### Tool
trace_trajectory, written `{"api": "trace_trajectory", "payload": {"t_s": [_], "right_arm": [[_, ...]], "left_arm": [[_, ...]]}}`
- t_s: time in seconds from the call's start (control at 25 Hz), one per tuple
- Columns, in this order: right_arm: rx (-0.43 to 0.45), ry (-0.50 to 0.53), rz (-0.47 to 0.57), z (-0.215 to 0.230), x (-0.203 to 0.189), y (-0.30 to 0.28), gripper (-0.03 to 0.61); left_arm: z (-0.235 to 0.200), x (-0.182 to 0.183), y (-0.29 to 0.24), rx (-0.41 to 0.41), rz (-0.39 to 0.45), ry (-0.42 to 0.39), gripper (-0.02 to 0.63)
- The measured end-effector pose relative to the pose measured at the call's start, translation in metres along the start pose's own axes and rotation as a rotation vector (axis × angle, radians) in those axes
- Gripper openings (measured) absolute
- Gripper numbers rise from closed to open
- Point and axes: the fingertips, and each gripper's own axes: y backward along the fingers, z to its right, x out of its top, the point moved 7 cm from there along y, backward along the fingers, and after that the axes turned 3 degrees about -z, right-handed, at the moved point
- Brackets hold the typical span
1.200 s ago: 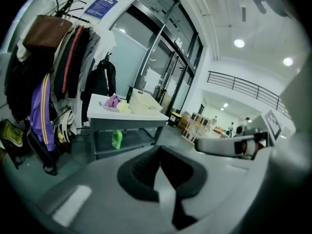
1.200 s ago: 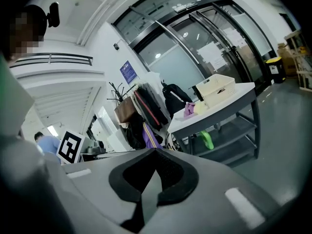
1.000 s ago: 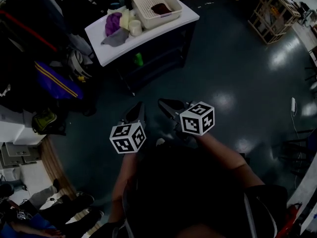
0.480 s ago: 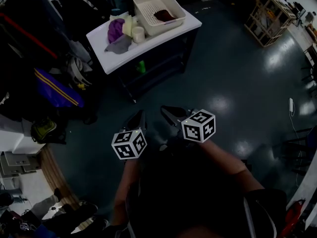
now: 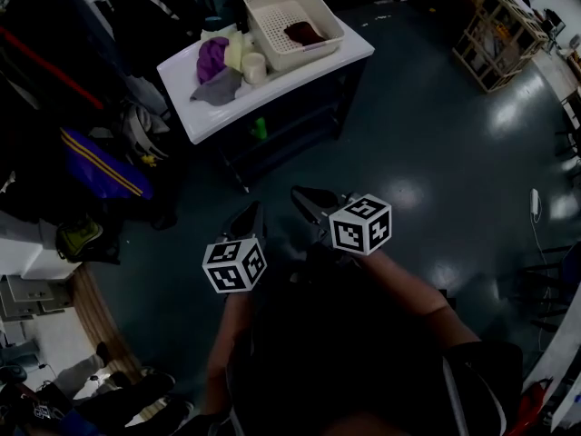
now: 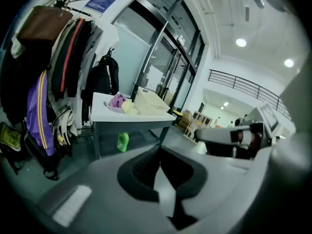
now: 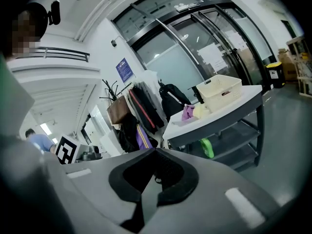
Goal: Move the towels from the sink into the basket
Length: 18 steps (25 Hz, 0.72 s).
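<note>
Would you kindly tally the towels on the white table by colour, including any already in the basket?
Purple towel: 1
Pale yellow towel: 1
Cream rolled towel: 1
Grey towel: 1
Dark red towel, inside the cream plastic basket: 1
Total: 5

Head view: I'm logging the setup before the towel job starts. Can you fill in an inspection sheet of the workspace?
Surface: white table, well ahead of both grippers.
Job's things: cream basket holds one dark towel; purple towel, grey towel and pale towels lie beside it.
Clutter: green bottle on the lower shelf.
Grippers: left gripper and right gripper shut, empty.
Cables: thin white lead on the floor, right.
Surroundings: hanging clothes and bags left; wooden rack upper right.
</note>
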Motion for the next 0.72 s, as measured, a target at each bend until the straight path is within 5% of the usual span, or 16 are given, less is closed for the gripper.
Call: {"api": "trace_trajectory", "payload": {"t_s": [0.72], "right_arm": [[0.087, 0.041, -0.071, 0.093, 0.074, -0.046, -0.005]], "left_arm": [[0.004, 0.063, -0.102, 0.045, -0.005, 0.015, 0.009]]}}
